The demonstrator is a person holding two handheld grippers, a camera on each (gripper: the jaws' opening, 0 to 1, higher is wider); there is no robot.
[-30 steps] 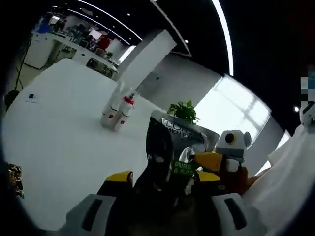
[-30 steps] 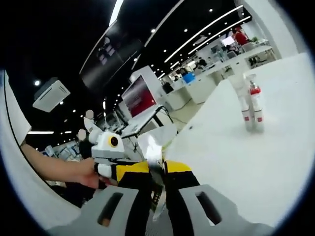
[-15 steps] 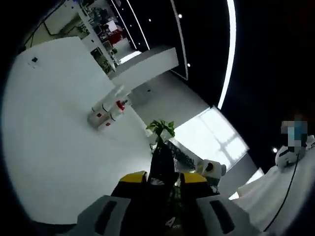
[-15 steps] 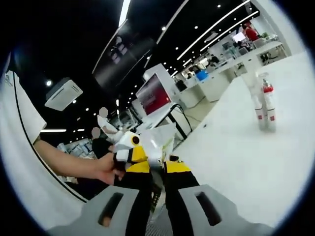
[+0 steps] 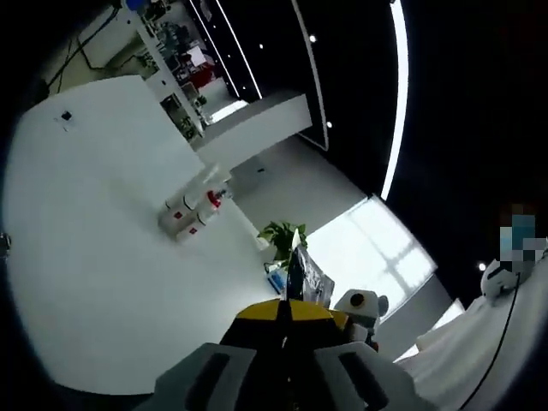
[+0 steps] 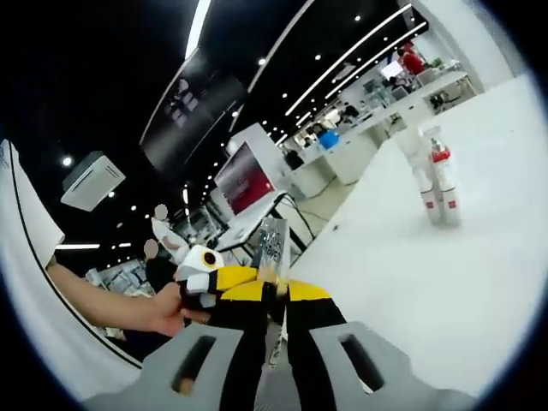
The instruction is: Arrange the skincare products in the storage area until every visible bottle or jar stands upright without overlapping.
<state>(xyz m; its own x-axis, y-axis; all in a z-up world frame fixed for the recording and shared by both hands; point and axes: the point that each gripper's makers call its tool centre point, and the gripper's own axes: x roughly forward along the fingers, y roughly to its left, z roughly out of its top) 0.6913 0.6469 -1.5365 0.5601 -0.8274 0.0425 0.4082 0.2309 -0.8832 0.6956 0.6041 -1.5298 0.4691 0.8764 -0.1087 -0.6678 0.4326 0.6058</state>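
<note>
A thin silvery sachet point(image 5: 301, 272), seen edge-on, is clamped by both the left gripper point(image 5: 287, 312) and right gripper point(image 6: 272, 295) above the white table point(image 6: 445, 291); two upright bottles point(image 5: 193, 211) stand well apart, in a dim-ceilinged office

Broad white tabletop point(image 5: 94, 257) fills left of frame; two slim white red-labelled bottles point(image 5: 193, 212) upright (touching) mid-left.
</note>
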